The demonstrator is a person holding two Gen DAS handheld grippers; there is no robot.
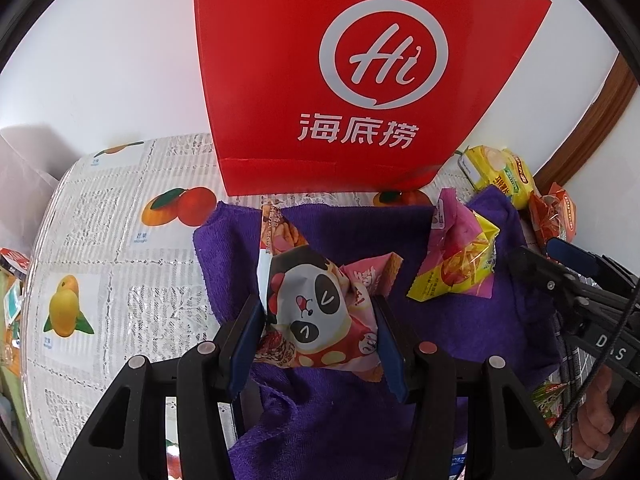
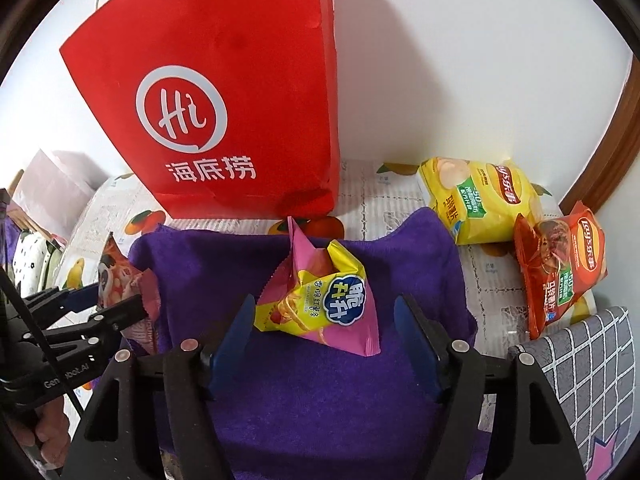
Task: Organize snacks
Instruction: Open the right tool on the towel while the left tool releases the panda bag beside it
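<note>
My left gripper (image 1: 318, 316) is shut on a pink panda snack bag (image 1: 316, 312), holding it over the purple towel (image 1: 460, 320). It also shows at the left of the right wrist view (image 2: 120, 280). My right gripper (image 2: 324, 328) is open, its fingers on either side of a yellow and pink snack bag (image 2: 320, 300) lying on the towel (image 2: 320, 400). That bag also shows in the left wrist view (image 1: 456, 264). A tall red paper bag (image 1: 340, 80) (image 2: 240, 120) stands behind the towel against the wall.
A yellow chip bag (image 2: 480, 200) and an orange-red chip bag (image 2: 560, 268) lie at the right on the fruit-print tablecloth (image 1: 100, 260). A grey grid-pattern item (image 2: 592, 380) sits at the near right. Clutter lies past the table's left edge.
</note>
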